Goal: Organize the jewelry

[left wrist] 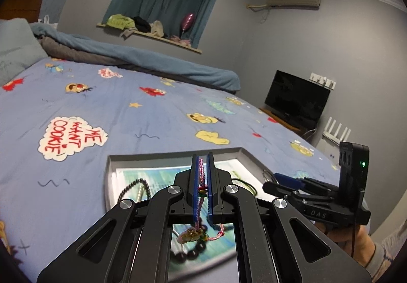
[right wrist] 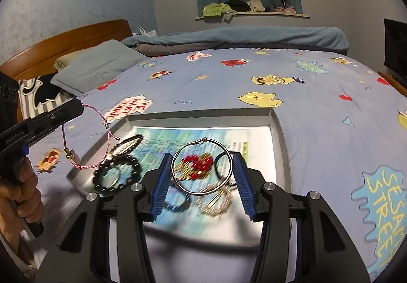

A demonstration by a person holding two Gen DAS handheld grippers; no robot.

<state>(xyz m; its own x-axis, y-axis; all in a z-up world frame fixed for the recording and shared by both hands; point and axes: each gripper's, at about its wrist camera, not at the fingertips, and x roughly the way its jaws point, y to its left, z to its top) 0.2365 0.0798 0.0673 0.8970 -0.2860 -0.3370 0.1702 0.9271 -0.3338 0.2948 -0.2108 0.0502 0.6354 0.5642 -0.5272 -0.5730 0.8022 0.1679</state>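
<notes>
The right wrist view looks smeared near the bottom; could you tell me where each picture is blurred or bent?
Right wrist view: tray floor and gold beaded bracelet smear near the gripper; silver bangle stays sharp. Left wrist view: dark beads below the fingers blur. Both: fisheye bows walls, dark corners.

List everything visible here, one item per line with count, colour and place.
tray: one, grey, on the bed sheet
printed paper: one, green-blue and white, lining the tray
silver bangle: one, silver, between the right gripper's pads
pink cord bracelet: one, pink, pinched in the left gripper
black bead bracelet: one, black, in the tray's left part
red bead piece: one, red with gold, mid-tray
bed sheet: one, blue with cartoon prints
pillow: one, grey-blue, by the headboard
television: one, black, by the wall
left gripper: one, black with blue pads, shut
right gripper: one, black with blue pads, around the bangle
</notes>
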